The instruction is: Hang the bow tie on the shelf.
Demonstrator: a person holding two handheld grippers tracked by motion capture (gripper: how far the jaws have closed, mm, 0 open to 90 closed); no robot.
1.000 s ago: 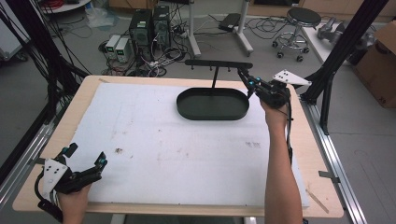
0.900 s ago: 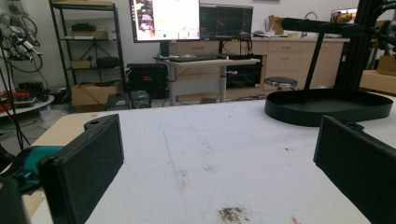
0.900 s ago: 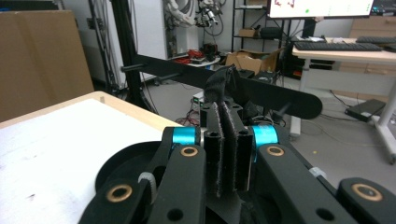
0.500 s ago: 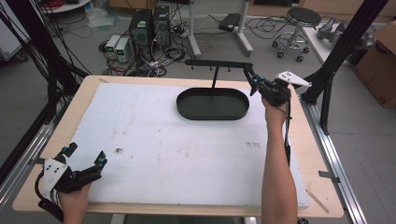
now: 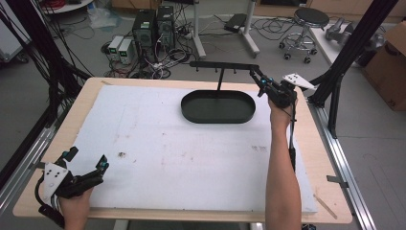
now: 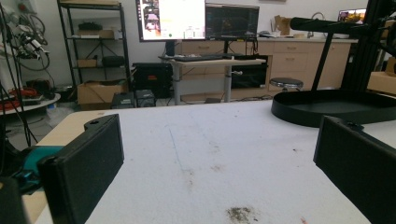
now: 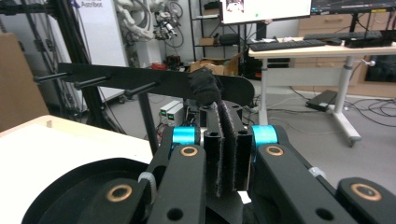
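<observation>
Wooden table (image 5: 330, 191) carries a stained white mat (image 5: 172, 148); black oval tray (image 5: 218, 106) sits on the mat's far side.

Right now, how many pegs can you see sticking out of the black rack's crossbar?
3 bare pegs on the black rack: far-left peg, middle peg, third peg. The right gripper, shut, meets a knob-like end that may be a fourth.
</observation>
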